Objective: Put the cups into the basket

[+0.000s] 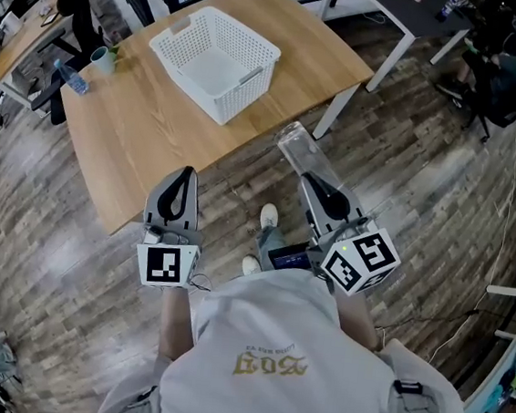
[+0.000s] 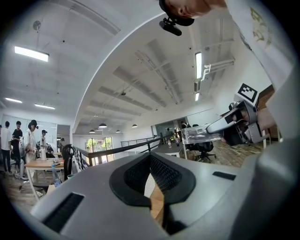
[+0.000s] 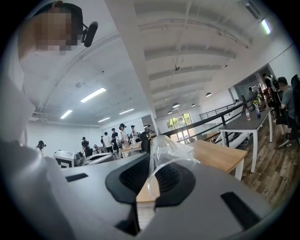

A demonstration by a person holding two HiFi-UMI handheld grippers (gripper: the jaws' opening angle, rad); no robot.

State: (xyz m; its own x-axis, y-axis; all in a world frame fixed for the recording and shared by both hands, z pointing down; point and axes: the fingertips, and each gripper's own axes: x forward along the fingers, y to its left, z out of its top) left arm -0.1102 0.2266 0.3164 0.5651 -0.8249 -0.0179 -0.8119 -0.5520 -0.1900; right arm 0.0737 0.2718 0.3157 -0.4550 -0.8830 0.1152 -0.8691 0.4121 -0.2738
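Clamping a clear plastic cup (image 1: 297,145) in the right gripper (image 1: 309,173) over wood-plank floor (image 1: 408,171), beside the edge of the light wooden table (image 1: 139,115); holding left gripper (image 1: 186,171) closed, empty.

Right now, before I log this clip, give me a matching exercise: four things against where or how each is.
Things:
1. clear cup
2. white basket
3. green cup
4. left gripper

States:
A. empty, on the table
B. jaws together, holding nothing
C. clamped in the right gripper
D. at the table's far-left corner, by a bottle

Pairs: 1-C, 2-A, 3-D, 4-B.
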